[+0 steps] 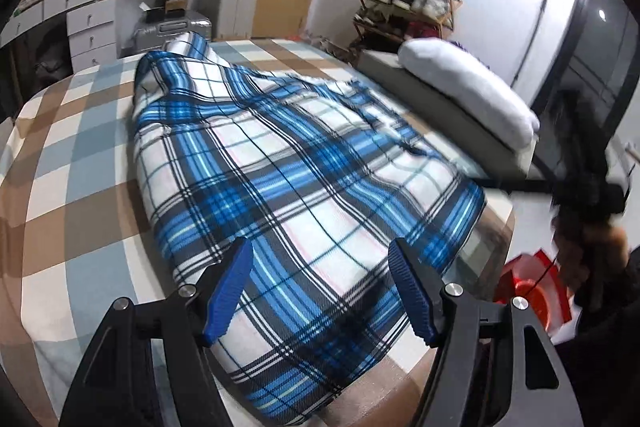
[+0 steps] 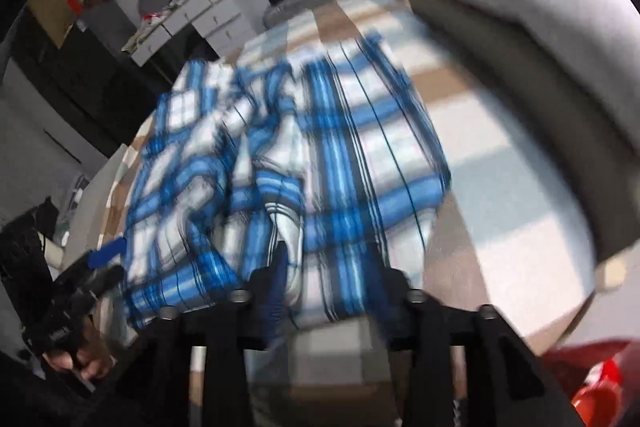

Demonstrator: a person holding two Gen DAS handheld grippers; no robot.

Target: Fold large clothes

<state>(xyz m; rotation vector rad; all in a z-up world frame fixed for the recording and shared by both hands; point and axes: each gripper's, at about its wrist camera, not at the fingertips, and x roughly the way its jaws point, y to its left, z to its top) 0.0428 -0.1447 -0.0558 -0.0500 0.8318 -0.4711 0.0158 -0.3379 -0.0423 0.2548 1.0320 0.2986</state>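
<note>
A large blue, white and black plaid garment (image 1: 280, 171) lies spread lengthwise on the bed (image 1: 72, 163). My left gripper (image 1: 320, 291) is open, its blue pads (image 1: 230, 291) held just above the garment's near end, gripping nothing. In the right wrist view the picture is motion-blurred; the same garment (image 2: 304, 163) lies on the bed (image 2: 500, 195), bunched on its left side. My right gripper (image 2: 332, 287) is open over the garment's near edge. The left gripper (image 2: 86, 275) shows at the far left there, and the right gripper (image 1: 580, 187) is a dark blur at the right of the left wrist view.
A white pillow (image 1: 468, 87) lies on a low grey bench along the bed's right side. A shoe rack (image 1: 408, 7), a suitcase (image 1: 172, 27) and white drawers (image 1: 88, 23) stand beyond the bed. A red object (image 1: 528, 295) sits on the floor at right.
</note>
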